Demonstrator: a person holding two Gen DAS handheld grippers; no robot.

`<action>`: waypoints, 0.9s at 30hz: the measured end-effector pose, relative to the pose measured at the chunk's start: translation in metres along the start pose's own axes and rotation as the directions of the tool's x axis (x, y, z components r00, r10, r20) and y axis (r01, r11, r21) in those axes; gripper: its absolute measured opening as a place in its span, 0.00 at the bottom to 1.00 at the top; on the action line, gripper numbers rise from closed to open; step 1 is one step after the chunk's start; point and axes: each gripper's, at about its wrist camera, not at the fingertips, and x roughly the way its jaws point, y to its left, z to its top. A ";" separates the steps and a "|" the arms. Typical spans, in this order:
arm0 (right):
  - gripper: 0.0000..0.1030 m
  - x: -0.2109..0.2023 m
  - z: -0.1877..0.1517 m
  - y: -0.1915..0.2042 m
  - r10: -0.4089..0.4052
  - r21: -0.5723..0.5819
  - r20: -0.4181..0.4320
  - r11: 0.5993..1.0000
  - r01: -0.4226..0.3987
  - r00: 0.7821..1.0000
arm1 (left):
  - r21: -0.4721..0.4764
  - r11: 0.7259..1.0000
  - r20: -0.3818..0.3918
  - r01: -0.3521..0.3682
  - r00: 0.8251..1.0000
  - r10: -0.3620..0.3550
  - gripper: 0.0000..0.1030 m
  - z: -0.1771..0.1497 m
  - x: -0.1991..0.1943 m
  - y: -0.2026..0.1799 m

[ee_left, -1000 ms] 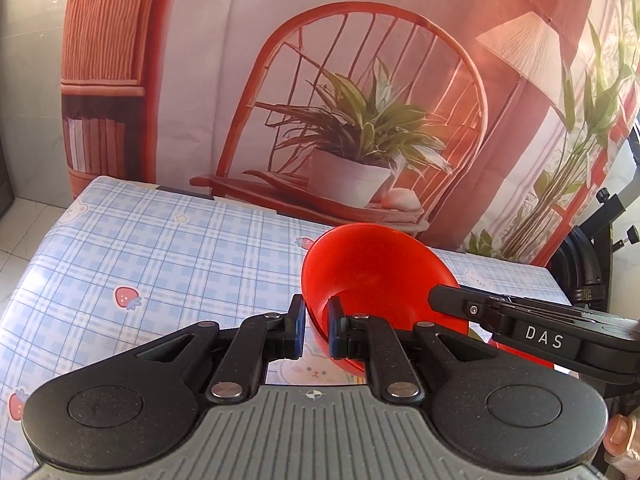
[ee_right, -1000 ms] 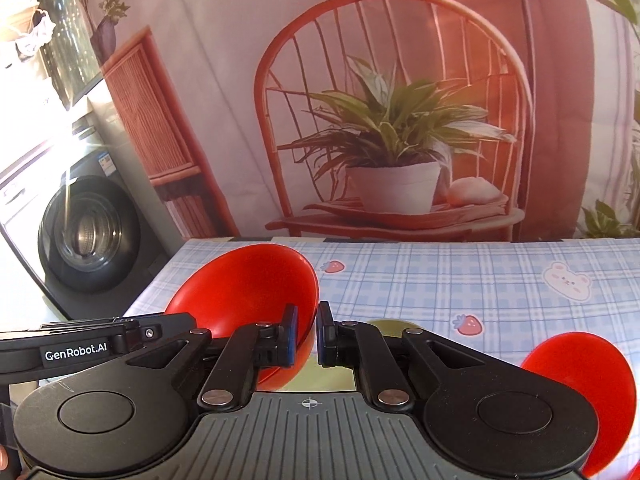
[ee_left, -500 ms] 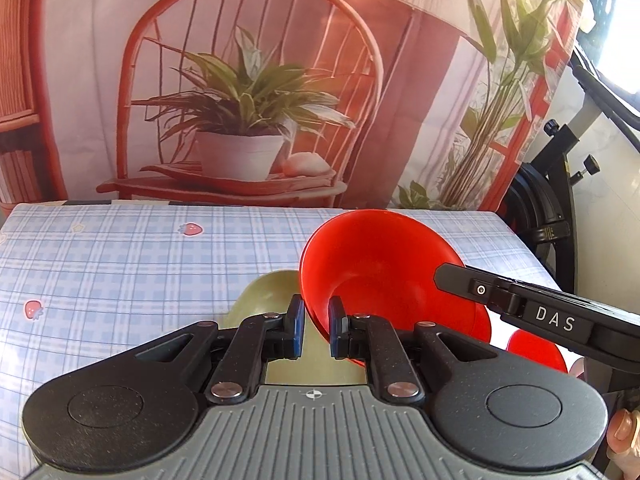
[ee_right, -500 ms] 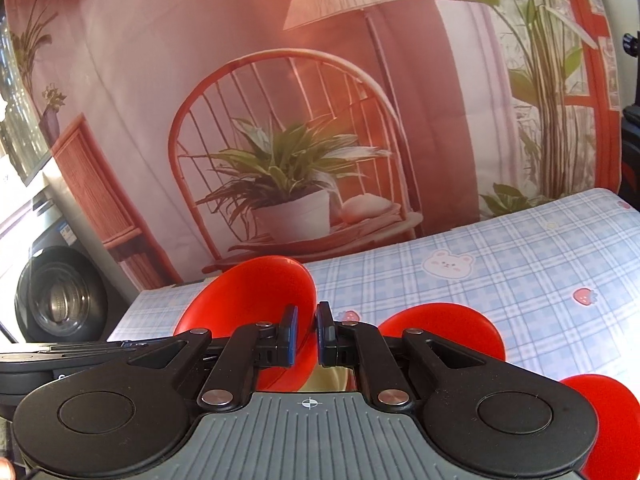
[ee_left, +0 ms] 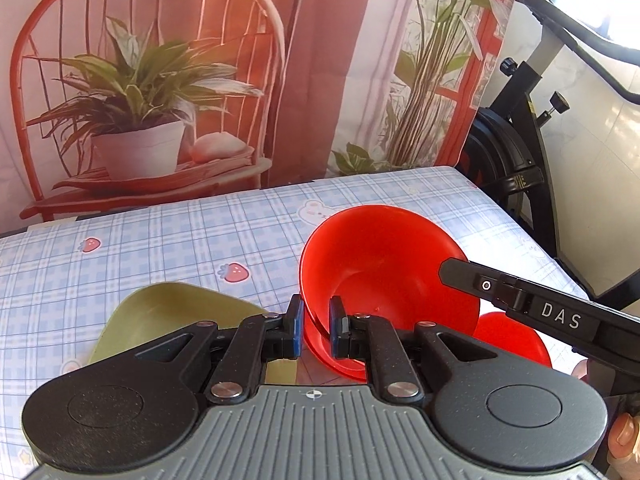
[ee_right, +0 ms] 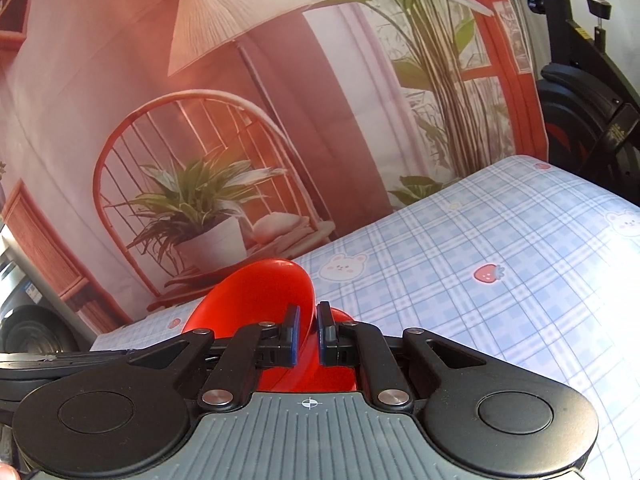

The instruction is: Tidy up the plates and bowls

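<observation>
Table [ee_left: 200,236] – checked cloth, nothing to stop sliding dishes.
Green plate [ee_left: 160,312] at 8 o'clock, flat on cloth.
Red bowl [ee_left: 384,264] tilted, lifted, rim pinched by left gripper [ee_left: 316,330]; right gripper [ee_right: 308,334] clamps same rim – thin-edge grip may slip, bowl could drop onto second bowl [ee_left: 508,336] at 4 o'clock.

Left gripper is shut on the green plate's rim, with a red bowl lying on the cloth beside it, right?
Not quite. In the left wrist view, the left gripper is shut on the red bowl's rim; the green plate lies on the cloth beside it.
</observation>
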 end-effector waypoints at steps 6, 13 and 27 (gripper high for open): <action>0.09 0.010 -0.008 -0.016 -0.007 0.034 -0.033 0.999 0.008 0.999 | 0.030 0.999 -0.043 -0.025 0.999 0.026 0.13 -0.003 0.024 -0.007; 0.09 0.017 -0.014 -0.020 0.005 0.056 -0.046 0.998 -0.003 0.999 | 0.040 0.998 -0.062 -0.045 0.997 0.048 0.13 -0.006 0.033 -0.004; 0.13 -0.004 -0.009 -0.025 -0.058 0.012 0.005 0.998 0.058 0.998 | 0.051 0.996 -0.033 -0.077 0.996 0.078 0.15 -0.005 0.026 -0.010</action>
